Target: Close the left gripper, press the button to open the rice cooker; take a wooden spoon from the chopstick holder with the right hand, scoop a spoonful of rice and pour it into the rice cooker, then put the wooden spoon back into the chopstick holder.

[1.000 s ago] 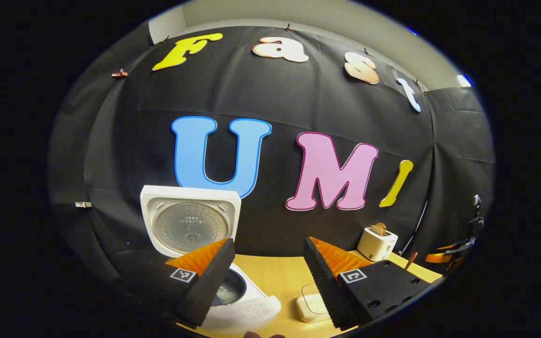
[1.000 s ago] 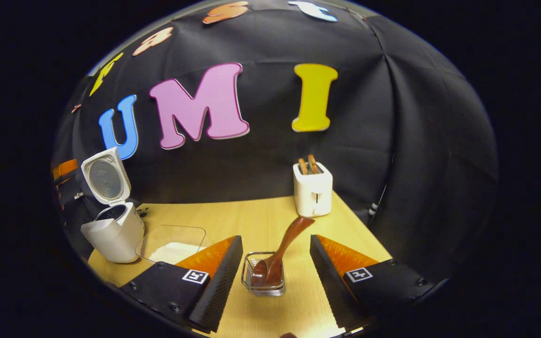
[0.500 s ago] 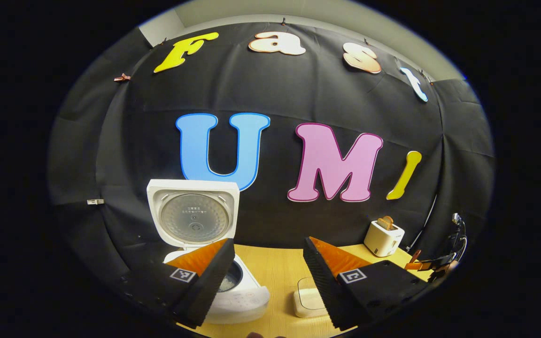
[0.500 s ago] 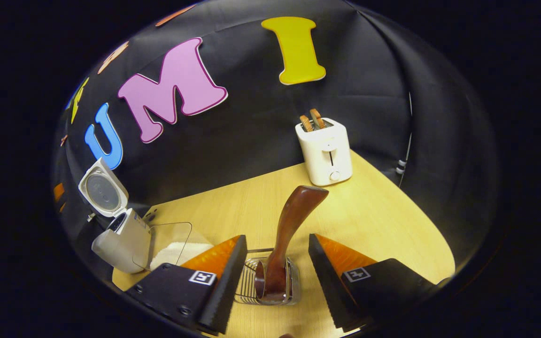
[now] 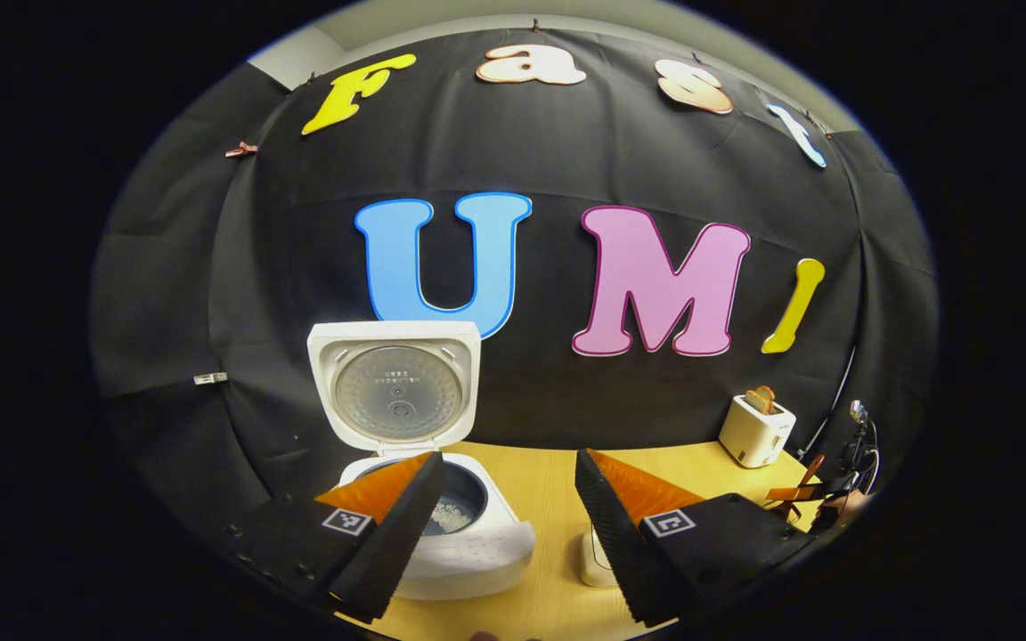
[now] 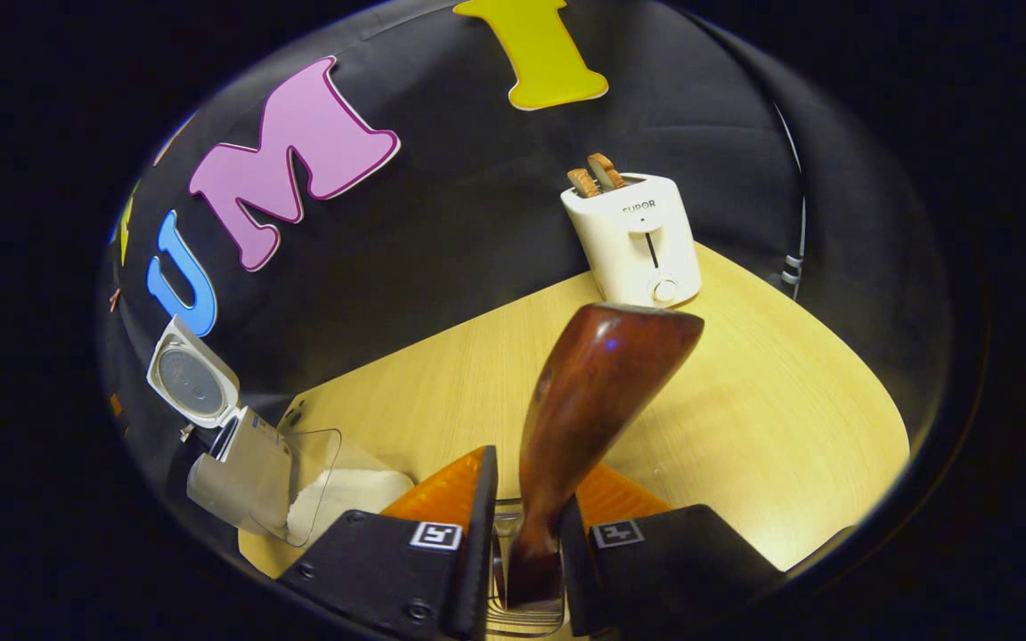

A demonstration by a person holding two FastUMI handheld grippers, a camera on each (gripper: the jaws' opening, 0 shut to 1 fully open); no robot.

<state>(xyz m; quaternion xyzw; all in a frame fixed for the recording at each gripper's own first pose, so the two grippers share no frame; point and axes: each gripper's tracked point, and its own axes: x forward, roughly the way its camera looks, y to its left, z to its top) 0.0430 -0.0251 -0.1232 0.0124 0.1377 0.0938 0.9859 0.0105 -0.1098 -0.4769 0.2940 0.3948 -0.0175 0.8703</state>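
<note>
While the wooden spoon [image 6: 598, 392] stood bowl-down in the wire chopstick holder [image 6: 522, 605], its long handle leaning up toward the toaster [image 6: 638, 240], we saw the right gripper [image 6: 526, 534] closed on its shaft just above the holder (both fingers seemed to touch it). We judged a lift along that axis came next. Our left gripper [image 5: 504, 507] hung wide apart, empty, before the open rice cooker [image 5: 442, 525].
</note>
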